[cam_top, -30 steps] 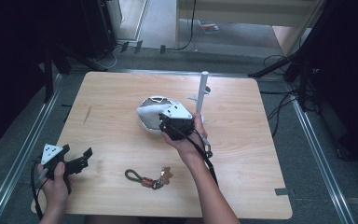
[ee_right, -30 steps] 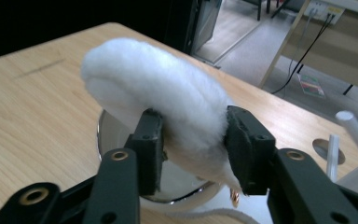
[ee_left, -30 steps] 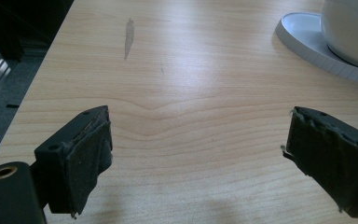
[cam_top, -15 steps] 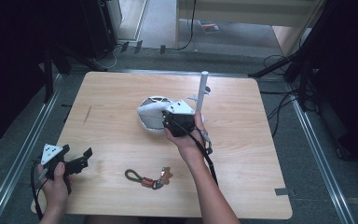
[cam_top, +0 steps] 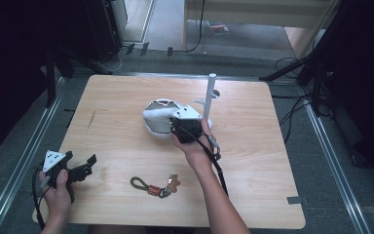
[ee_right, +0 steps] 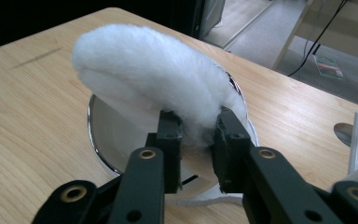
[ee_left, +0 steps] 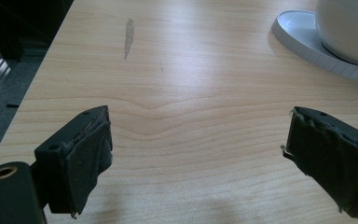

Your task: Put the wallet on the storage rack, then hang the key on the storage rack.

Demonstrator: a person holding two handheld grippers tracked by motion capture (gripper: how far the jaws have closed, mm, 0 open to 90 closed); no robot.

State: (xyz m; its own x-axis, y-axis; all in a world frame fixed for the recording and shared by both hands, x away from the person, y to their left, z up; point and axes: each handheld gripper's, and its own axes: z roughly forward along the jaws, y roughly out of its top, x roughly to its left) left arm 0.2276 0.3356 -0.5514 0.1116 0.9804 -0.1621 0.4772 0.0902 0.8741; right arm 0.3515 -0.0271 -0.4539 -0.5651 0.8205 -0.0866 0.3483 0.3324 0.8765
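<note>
— Right gripper (ee_right: 196,135)?
— Just been closing; pinching the fluffy white puff (ee_right: 149,79) between both pads, above the white dish (ee_right: 103,140).
— Left gripper (ee_left: 196,158)?
— Spread wide over bare table (ee_left: 191,70), well apart from puff.

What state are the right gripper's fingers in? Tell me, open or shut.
Shut on the white fluffy pad. The right gripper fingers have just been closing and pinch its lower edge over the round dish.

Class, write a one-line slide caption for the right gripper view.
Right gripper, jaws just closing, pinches a white fluffy pad above a white dish on the wooden table.
</note>
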